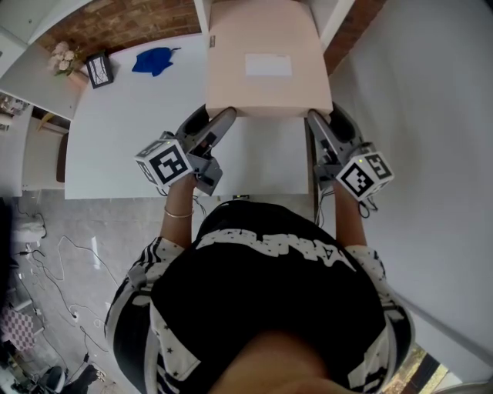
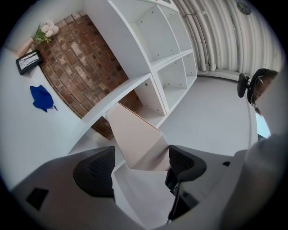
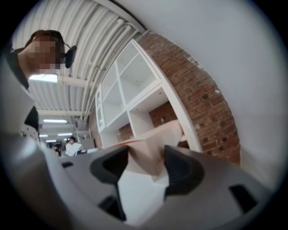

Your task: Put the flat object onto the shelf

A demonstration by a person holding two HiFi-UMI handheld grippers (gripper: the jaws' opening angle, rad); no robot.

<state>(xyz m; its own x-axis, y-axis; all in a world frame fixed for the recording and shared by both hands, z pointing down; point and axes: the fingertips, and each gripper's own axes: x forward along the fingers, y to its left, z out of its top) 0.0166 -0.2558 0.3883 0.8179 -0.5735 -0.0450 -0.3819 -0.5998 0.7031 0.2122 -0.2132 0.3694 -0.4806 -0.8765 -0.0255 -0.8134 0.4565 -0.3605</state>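
The flat object (image 1: 266,85) is a broad beige cardboard piece with a white label, held level above the white table (image 1: 115,131). Its far end reaches between the white uprights of the shelf (image 1: 202,14). My left gripper (image 1: 219,117) is shut on its near left corner and my right gripper (image 1: 323,117) on its near right corner. In the left gripper view the flat object (image 2: 135,134) sits between the pads of the left gripper (image 2: 137,166), pointing at a low bay of the shelf (image 2: 157,67). In the right gripper view the flat object (image 3: 157,139) fills the gap of the right gripper (image 3: 146,166).
A blue cloth (image 1: 154,60), a small framed picture (image 1: 98,69) and a bunch of flowers (image 1: 63,55) lie at the table's far left, against the brick wall (image 2: 76,67). Cables trail over the floor (image 1: 62,254) on the left.
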